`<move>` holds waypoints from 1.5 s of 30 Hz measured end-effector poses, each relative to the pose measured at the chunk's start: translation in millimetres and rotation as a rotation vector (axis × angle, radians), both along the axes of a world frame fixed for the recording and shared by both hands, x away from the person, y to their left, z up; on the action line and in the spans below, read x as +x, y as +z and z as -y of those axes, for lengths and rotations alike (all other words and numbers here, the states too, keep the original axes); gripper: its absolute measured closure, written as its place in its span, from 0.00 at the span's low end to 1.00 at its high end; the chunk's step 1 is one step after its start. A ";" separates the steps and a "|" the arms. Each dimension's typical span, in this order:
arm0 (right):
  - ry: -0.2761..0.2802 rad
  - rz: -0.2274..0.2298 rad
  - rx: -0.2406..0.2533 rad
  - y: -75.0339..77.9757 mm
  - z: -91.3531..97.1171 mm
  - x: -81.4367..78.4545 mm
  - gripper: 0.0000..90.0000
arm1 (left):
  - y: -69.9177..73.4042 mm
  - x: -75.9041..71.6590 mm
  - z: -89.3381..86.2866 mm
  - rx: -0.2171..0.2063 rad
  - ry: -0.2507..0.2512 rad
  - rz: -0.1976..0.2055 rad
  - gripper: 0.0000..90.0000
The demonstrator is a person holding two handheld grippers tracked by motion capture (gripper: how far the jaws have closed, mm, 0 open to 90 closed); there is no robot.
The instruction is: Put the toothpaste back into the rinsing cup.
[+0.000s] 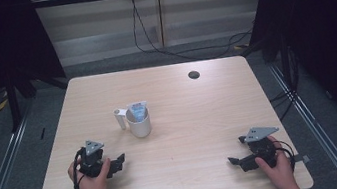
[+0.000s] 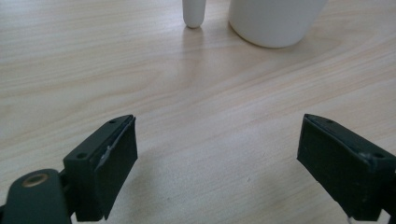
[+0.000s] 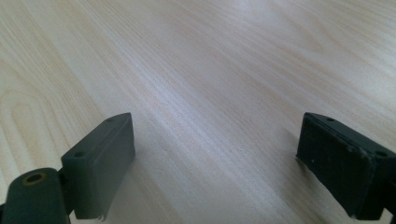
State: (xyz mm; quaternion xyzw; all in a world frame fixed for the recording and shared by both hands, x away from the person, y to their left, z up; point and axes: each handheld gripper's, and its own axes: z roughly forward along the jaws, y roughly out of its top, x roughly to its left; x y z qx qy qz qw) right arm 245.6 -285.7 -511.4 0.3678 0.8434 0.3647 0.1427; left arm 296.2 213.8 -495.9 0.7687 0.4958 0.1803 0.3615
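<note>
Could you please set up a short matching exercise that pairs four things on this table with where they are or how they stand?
Things:
1. white cup
2. white tube
3. left gripper
4. round dark grommet

Descriptions:
A. near the table's far edge, apart from everything else
B. jaws open, nothing between them
C. holds a bluish packet
D. stands just left of the cup in the high view

Pairs: 1-C, 2-D, 3-B, 4-A
</note>
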 end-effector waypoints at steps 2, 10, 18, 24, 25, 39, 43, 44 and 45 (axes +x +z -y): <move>0.000 0.000 0.000 0.0 0.0 0.0 0.12 | -0.6 -0.2 -0.5 0.019 -0.009 0.000 0.14; -0.001 0.000 -0.002 0.1 0.0 -0.1 0.12 | -7.3 -2.8 1.2 0.042 -0.014 -0.003 0.14; -0.002 0.000 -0.002 0.1 0.0 -0.1 0.12 | -12.4 -5.1 3.3 0.056 -0.024 0.003 0.14; -0.002 0.000 -0.002 0.1 0.0 -0.1 0.12 | -12.8 -5.8 3.7 0.070 -0.032 0.010 0.15; -0.002 0.000 -0.003 0.1 0.0 -0.1 0.12 | -12.8 -6.0 3.8 0.070 -0.032 0.011 0.15; -0.002 0.000 -0.003 0.1 0.0 -0.1 0.12 | -12.8 -5.6 3.4 0.072 -0.034 0.008 0.14; -0.002 0.000 -0.002 0.1 0.0 -0.1 0.12 | -12.9 -5.7 3.4 0.072 -0.034 0.009 0.14; -0.002 0.000 -0.003 0.1 0.0 -0.1 0.12 | -13.0 -5.8 3.6 0.071 -0.031 0.009 0.14; -0.001 0.000 -0.002 0.1 0.0 -0.1 0.12 | -13.0 -5.7 3.7 0.073 -0.030 0.010 0.14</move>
